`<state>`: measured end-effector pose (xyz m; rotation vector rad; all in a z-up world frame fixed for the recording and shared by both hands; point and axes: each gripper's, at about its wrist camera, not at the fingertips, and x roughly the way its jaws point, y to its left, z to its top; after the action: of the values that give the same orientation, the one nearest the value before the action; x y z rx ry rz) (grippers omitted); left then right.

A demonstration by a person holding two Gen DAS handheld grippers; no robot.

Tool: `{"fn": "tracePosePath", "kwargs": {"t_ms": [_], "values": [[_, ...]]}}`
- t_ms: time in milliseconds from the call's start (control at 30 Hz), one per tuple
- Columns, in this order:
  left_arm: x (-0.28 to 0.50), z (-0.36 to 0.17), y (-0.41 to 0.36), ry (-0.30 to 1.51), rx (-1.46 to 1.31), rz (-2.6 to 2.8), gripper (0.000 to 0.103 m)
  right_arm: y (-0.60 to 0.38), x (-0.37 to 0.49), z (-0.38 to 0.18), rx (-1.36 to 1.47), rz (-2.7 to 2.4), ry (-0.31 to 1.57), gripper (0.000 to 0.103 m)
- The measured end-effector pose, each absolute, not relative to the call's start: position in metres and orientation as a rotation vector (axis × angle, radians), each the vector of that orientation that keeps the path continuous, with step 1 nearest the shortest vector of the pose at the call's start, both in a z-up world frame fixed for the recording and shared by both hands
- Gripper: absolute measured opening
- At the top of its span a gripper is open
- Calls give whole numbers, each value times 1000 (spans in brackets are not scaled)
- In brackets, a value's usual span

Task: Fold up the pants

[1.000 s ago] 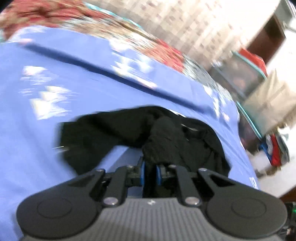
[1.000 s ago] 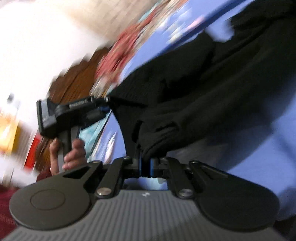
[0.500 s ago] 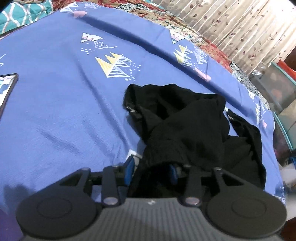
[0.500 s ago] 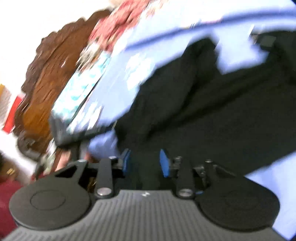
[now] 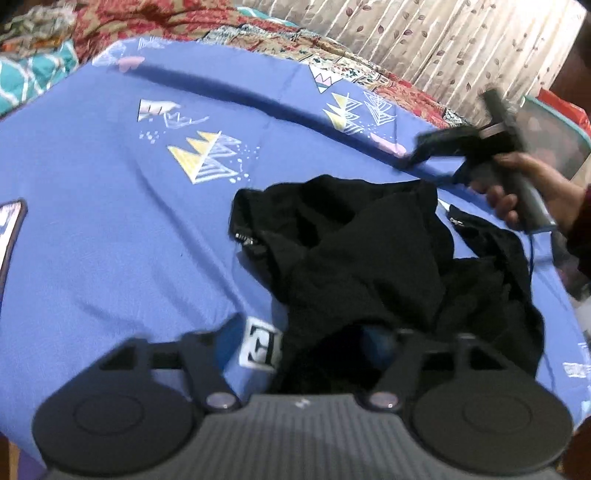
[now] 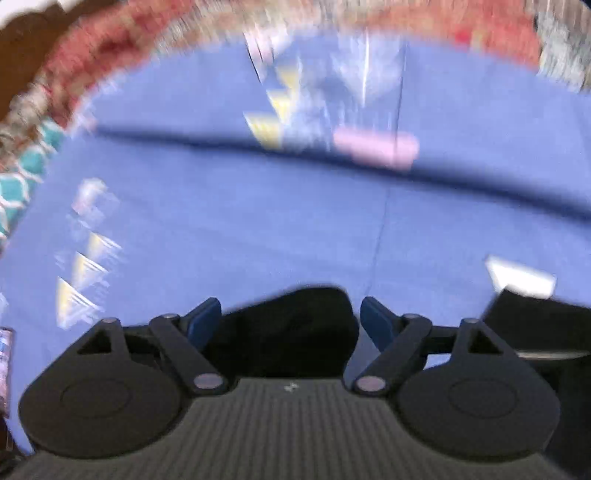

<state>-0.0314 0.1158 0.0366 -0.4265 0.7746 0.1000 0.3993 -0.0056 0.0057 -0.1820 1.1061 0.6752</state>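
Note:
Black pants (image 5: 369, 258) lie crumpled on the blue sheet (image 5: 110, 240). My left gripper (image 5: 310, 332) is at their near edge, its jaws opening wide. Loose black cloth drapes between them and over the right finger, and the pads do not press on it. In the left wrist view a hand (image 5: 509, 192) holds my right gripper (image 5: 421, 151) above the sheet beyond the pants' far right corner. The blurred right wrist view shows the right gripper (image 6: 291, 317) with its jaws opening too. A fold of the pants (image 6: 288, 332) lies between its blue pads (image 6: 205, 321), apart from both.
The sheet (image 6: 221, 221) has triangle prints and a white label (image 5: 260, 345). A floral quilt (image 5: 258, 33) and a curtain (image 5: 443, 37) lie beyond it. A teal pillow (image 5: 29, 77) and a flat screen (image 5: 11, 221) sit at the left, a teal-rimmed bin (image 5: 554, 125) at the right.
Both grippers were shut on the pants and have opened; the pants have dropped in a heap on the sheet. The right gripper has swung fast sideways; the left has sunk.

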Motion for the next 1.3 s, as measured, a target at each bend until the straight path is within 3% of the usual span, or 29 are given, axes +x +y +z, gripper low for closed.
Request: {"fn": "tracePosePath", "kwargs": {"t_ms": [33, 67, 100, 133, 267, 400, 467, 600, 767, 833, 1000, 1100, 1267, 1300], "values": [[-29, 36, 113, 764, -409, 102, 75, -30, 401, -7, -168, 652, 1162, 81], [-26, 35, 110, 764, -398, 86, 57, -31, 407, -18, -141, 639, 1215, 71], [-22, 34, 108, 773, -395, 55, 40, -42, 406, -27, -105, 642, 1257, 41], [-17, 34, 106, 791, -398, 20, 17, -48, 400, -31, -55, 657, 1265, 21], [-13, 46, 106, 735, -382, 0, 12, -94, 372, 18, 176, 689, 1072, 15], [-18, 72, 116, 604, -433, -31, 11, -185, 347, 94, 456, 603, 743, 14], [-18, 84, 122, 534, -465, -69, 12, -229, 321, 131, 503, 508, 538, 12], [-3, 98, 130, 466, -519, -116, 12, -252, 273, 158, 467, 407, 339, 12], [36, 77, 168, 532, -569, 89, 11, -205, 294, 116, 387, 477, 527, 18], [46, 58, 195, 576, -645, 179, 11, -195, 313, 88, 380, 529, 671, 36], [36, -6, 251, 691, -1081, 245, 13, -188, 303, 46, 323, 535, 787, 41], [22, -6, 243, 725, -1005, 268, 22, -222, 295, 39, 361, 516, 792, 45], [-17, 24, 220, 704, -875, 172, 64, -291, 276, 40, 391, 390, 736, 45], [-23, 29, 214, 715, -849, 150, 68, -305, 271, 39, 398, 358, 728, 45]]}}
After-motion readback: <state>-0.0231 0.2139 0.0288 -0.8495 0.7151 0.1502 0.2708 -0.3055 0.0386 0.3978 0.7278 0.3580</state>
